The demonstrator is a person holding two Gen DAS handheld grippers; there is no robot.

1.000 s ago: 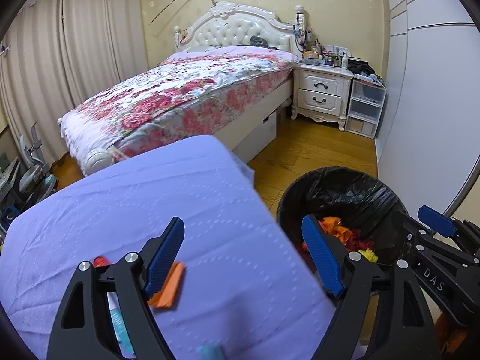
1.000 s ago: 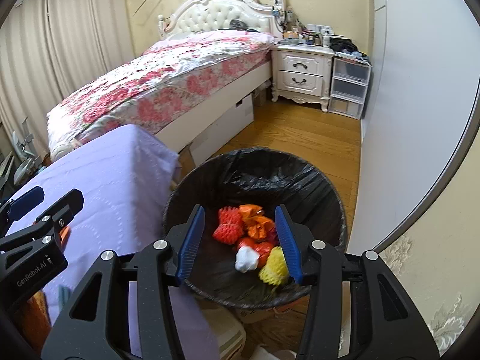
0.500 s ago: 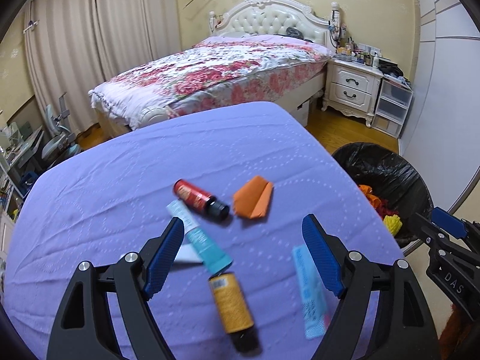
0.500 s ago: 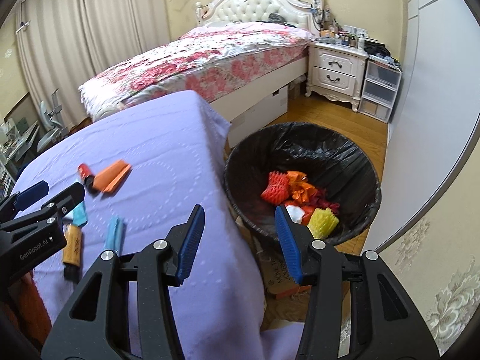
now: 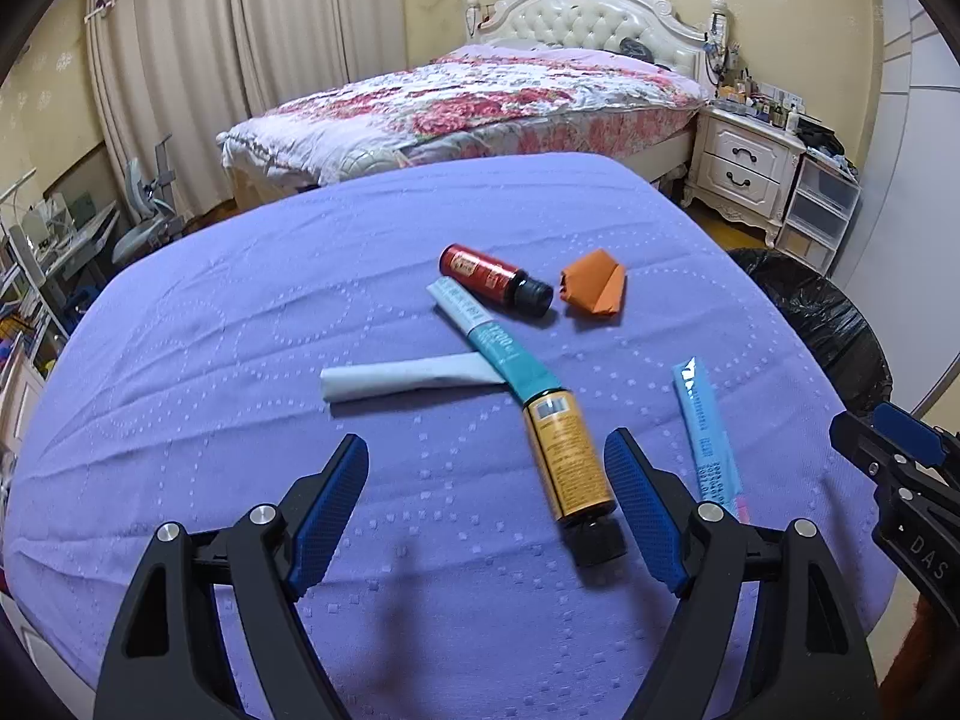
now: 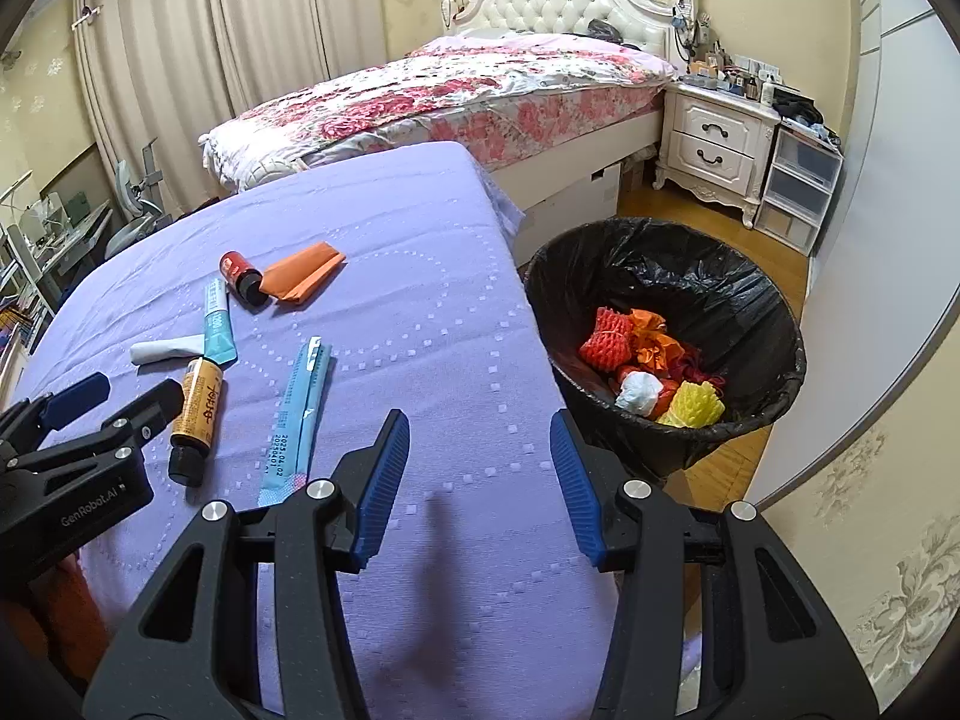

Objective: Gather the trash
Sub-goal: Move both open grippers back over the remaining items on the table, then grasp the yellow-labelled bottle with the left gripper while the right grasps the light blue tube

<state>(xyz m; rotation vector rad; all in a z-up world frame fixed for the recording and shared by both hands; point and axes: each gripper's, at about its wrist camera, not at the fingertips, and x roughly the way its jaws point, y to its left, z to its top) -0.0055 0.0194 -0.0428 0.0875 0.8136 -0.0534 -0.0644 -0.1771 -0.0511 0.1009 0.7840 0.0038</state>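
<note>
On the purple tabletop point(image 5: 240, 312) the litter is lying in a loose cluster. Going left to right: a white paper roll point(image 5: 408, 381) is lying flat, its right end tucked under a teal packet point(image 5: 492, 342) marked "100"; its other writing is too small to read. Above that a red bottle point(image 5: 492, 277) is lying on its side, black cap towards an orange paper wedge point(image 5: 594, 290) just beside it. Below the teal packet an amber bottle point(image 5: 567, 462) is lying with a barcode at its upper end and a black cap at its near end; the writing on its label is not legible. To the right a light-blue sachet point(image 6: 300, 414) is showing a printed date, "2025.04.02".

The left gripper point(image 5: 486, 510), stamped "GenRobot.AI", is hovering over the tabletop with its fingers point(image 5: 333, 504) spread wide, holding nothing; the amber bottle is lying just inside the right finger. The right gripper point(image 6: 480, 480), showing "DAS", is also gaping wide and empty over the tabletop's edge. Beyond it on the floor the black-lined bin point(image 6: 744, 300) is holding red, orange, white and yellow scraps.
</note>
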